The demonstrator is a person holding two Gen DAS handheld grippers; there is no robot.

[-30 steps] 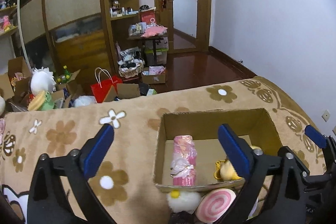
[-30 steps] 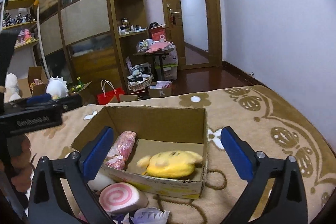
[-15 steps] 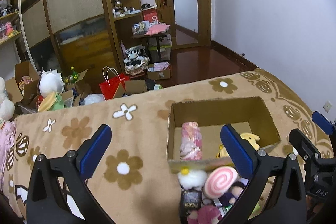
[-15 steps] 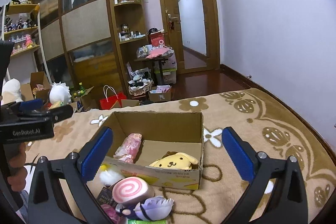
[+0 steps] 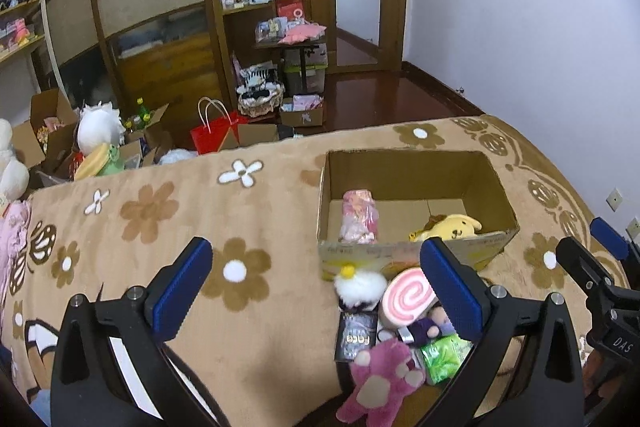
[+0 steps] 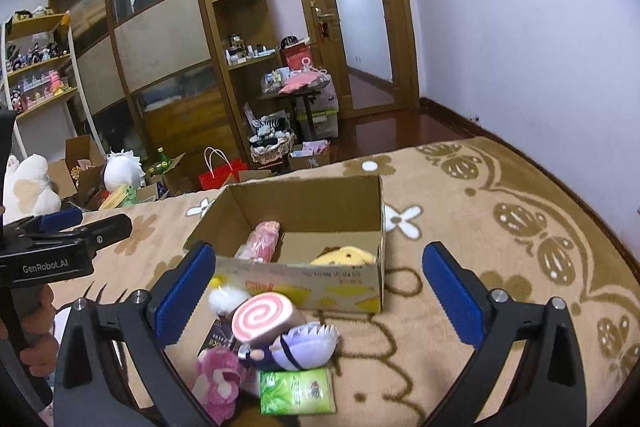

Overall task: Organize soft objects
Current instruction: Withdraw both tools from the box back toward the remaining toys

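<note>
An open cardboard box (image 5: 404, 255) (image 6: 304, 277) stands on the flowered blanket and holds a pink wrapped roll (image 5: 358, 215) (image 6: 260, 245) and a yellow dog plush (image 5: 452, 227) (image 6: 346, 255). In front of it lies a pile: a white fluffy chick (image 5: 358, 285) (image 6: 228, 297), a pink swirl-roll plush (image 5: 406, 297) (image 6: 262, 315), a purple-haired doll (image 6: 306, 345), a pink bear (image 5: 378, 379) (image 6: 218, 379) and a green packet (image 5: 444, 357) (image 6: 298, 391). My left gripper (image 5: 316, 291) is open and empty above the blanket, left of the pile. My right gripper (image 6: 316, 293) is open and empty above the pile.
The brown flowered blanket (image 5: 160, 211) (image 6: 500, 247) covers the bed. Beyond its far edge, boxes, a red bag (image 5: 212, 139) and plush toys (image 5: 100, 131) clutter the floor. A dark card (image 5: 356, 335) lies in the pile. The left gripper also shows in the right wrist view (image 6: 60, 247).
Both grippers have pulled back and risen from the box, so the whole pile in front of it now shows. Both stay open and empty.
</note>
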